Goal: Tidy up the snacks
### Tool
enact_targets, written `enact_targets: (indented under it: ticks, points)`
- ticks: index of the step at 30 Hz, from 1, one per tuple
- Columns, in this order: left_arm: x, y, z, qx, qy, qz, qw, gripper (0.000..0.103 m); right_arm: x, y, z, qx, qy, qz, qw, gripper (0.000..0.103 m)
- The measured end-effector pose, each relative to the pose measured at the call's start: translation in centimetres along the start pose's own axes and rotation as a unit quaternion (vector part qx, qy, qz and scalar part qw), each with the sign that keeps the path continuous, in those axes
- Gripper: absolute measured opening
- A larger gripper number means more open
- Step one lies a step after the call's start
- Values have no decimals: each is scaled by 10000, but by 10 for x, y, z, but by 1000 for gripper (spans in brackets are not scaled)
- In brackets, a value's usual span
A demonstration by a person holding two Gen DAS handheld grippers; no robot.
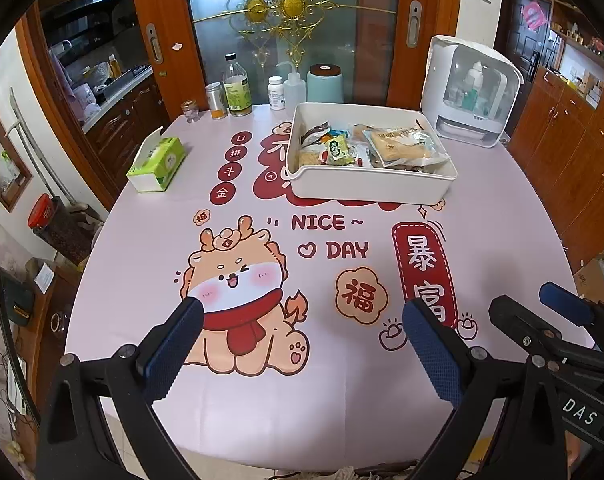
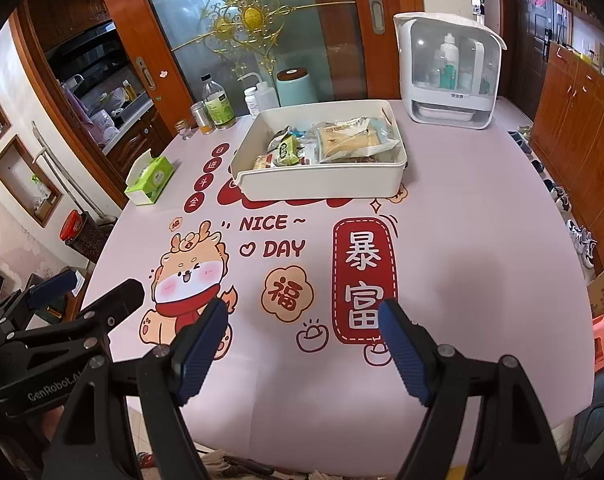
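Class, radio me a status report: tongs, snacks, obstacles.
Left tongs open, empty. Right tongs open, empty. Snacks piled in white bin across the table. Path clear.

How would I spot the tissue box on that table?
Start at the white tray of snacks in the middle of the pink tablecloth. Look left toward the table's edge: the tissue box lies alone there, the only green thing lying flat, unlike the upright bottles behind.
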State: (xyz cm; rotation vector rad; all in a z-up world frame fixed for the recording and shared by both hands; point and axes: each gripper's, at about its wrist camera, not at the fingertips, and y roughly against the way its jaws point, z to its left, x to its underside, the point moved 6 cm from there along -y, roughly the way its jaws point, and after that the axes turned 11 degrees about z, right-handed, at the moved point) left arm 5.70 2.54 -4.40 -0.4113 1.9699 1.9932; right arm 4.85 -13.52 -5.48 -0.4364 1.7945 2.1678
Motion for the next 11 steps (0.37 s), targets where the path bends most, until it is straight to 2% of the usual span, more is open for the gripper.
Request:
enact_targets:
  ticks: [11]
  points:
    - [-4, -8, -2, 5, 22, 56, 10000, 99, -1, -7, -11, -34, -11, 74, 10000, 78]
